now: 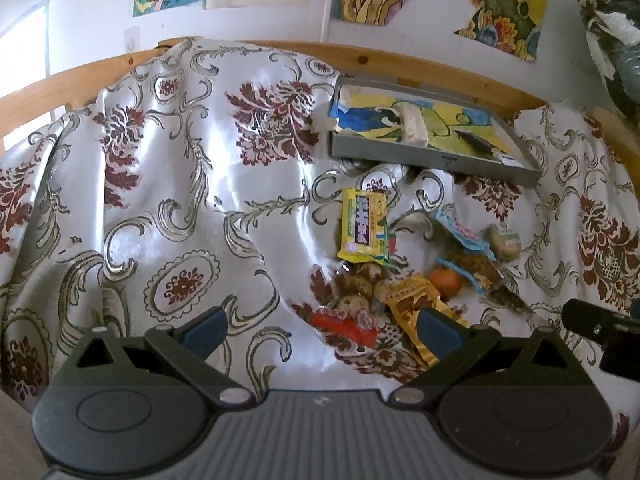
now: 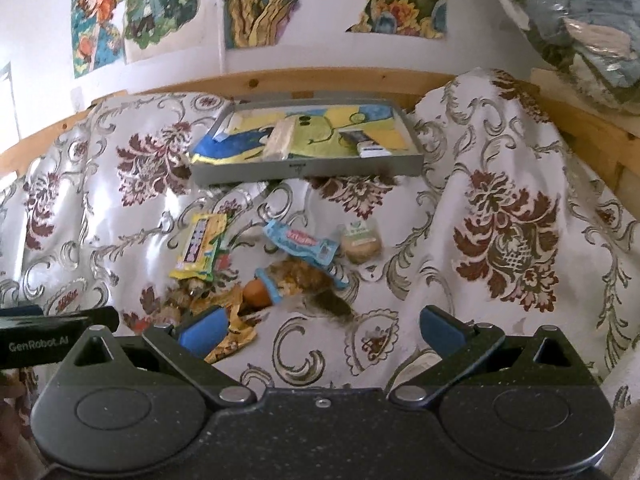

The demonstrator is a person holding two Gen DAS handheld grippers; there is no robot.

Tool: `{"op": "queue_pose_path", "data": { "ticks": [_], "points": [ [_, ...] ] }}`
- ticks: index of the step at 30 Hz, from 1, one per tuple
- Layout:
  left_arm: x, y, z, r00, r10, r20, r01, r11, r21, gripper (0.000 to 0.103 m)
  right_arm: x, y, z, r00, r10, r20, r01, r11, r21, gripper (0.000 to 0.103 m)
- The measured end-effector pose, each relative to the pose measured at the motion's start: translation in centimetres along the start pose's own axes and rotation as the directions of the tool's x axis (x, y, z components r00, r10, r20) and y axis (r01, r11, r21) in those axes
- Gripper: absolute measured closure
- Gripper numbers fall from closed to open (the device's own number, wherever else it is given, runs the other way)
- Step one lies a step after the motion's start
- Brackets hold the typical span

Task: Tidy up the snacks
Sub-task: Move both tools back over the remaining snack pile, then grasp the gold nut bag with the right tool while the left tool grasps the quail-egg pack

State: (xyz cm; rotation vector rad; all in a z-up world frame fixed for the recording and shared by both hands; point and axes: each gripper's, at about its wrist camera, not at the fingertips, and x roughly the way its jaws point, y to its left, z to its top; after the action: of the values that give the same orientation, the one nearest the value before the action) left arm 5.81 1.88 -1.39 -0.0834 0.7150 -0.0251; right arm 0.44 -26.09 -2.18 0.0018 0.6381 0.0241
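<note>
While I am holding the left gripper (image 1: 320, 330) and right gripper (image 2: 320, 330) spread and empty, the snacks (image 1: 404, 276) are lying heaped on the patterned cloth (image 1: 180, 160), the grey tray (image 1: 436, 160) sitting at their twelve o'clock.

Both wrist cameras sit low behind their own gripper fingers and look forward and slightly down over the patterned cloth (image 1: 168, 184) toward the back wall. The left view looks from further left, with the snack pile (image 1: 404, 280) right of centre. Both share the grey tray (image 2: 308, 144), the pile and the wall posters (image 2: 140, 12).
</note>
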Motion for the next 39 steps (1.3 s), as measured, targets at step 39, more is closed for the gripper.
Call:
{"op": "queue_pose_path", "data": {
  "ticks": [39],
  "points": [
    [9.2,1.2,4.8,0.943,-0.264,-0.201,0.272,0.962,0.014,0.001,9.1,4.1,0.8,0.964,0.186,-0.188,-0.210,0.971,-0.117,0.001]
  ]
}}
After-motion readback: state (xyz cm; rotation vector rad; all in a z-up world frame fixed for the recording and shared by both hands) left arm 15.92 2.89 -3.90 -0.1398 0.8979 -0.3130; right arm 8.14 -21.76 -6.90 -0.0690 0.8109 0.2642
